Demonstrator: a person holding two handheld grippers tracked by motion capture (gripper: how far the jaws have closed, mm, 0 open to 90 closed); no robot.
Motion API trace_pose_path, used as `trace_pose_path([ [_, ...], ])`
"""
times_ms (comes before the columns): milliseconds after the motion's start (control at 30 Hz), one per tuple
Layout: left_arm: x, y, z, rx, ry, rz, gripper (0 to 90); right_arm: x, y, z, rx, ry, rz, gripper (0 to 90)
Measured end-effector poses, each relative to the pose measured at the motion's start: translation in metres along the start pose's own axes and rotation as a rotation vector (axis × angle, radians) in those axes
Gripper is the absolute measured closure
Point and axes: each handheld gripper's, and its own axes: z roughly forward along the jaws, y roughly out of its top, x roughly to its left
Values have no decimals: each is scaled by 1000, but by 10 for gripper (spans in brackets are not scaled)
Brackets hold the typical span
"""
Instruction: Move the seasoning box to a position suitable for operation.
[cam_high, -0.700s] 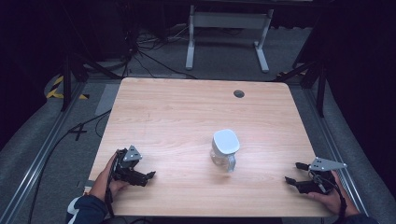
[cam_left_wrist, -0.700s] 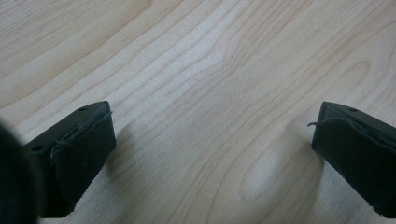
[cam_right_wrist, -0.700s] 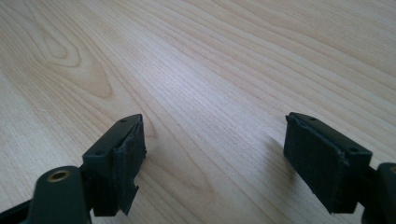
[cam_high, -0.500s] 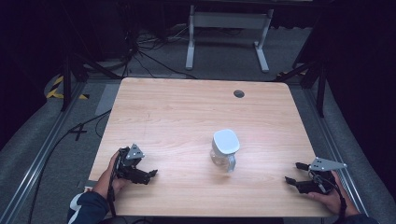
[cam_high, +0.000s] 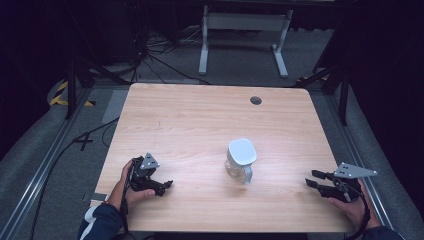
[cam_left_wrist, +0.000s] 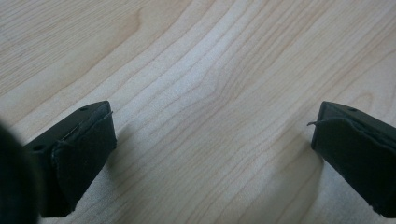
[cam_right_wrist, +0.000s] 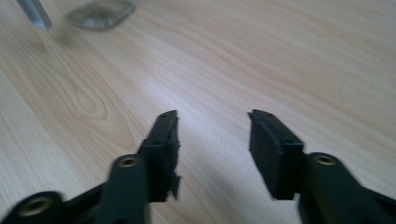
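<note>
Lidded glass jug (cam_high: 241, 160) upright on table (cam_high: 200, 120)

A recording laboratory or test studio, identified by the following features; a single pale wood-grain surface (cam_high: 200, 125) with a round cable port (cam_high: 256, 100) near its far edge, standing alone on grey carpeted floor (cam_high: 45, 165); black drapes or darkness enclosing the space behind and to both sides of the surface; loose black cables (cam_high: 150, 55) trailing across the floor beyond its far left corner; a white metal stand (cam_high: 242, 22) with two splayed feet behind its far edge; yellow-and-black hazard tape (cam_high: 62, 95) on the floor to its left; a metal floor rail (cam_high: 40, 175) running along its left side.
</note>
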Motion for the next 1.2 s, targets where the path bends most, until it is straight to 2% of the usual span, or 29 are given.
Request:
trace_pose_path([
  [67,0,1,1,-2,2,-1,2,0,6,-2,-34,29,-10,681],
  [100,0,1,1,-3,-1,-1,2,0,10,-3,-40,22,-16,727],
  [133,1,2,1,0,-1,16,3,1,13,-2,-43,16,-23,764],
  [167,0,2,2,0,-5,1,3,1,18,-2,-52,16,-37,794],
  [300,0,4,4,-4,-8,7,3,7,35,2,-72,42,-69,886],
  [367,1,6,4,4,-11,20,3,9,39,3,-74,47,-75,889],
  [433,-2,9,8,0,-4,-2,3,15,57,10,-94,77,-111,892],
  [600,-4,15,14,-3,-12,9,3,31,92,23,-139,123,-163,893],
  [633,-4,15,14,-3,-12,9,3,31,92,23,-139,123,-163,893],
  [667,-3,16,14,6,-14,14,3,40,109,29,-160,151,-189,894],
  [733,-3,16,14,4,-13,14,4,47,120,36,-167,160,-209,894],
  [800,-3,16,13,4,-13,13,4,54,130,44,-177,189,-221,895],
  [933,-3,16,14,4,-13,14,4,71,141,58,-163,237,-262,895],
  [1133,-3,16,14,4,-13,14,4,87,146,73,-147,285,-301,896],
  [1200,-3,16,14,4,-14,14,4,89,147,75,-138,286,-310,896],
])
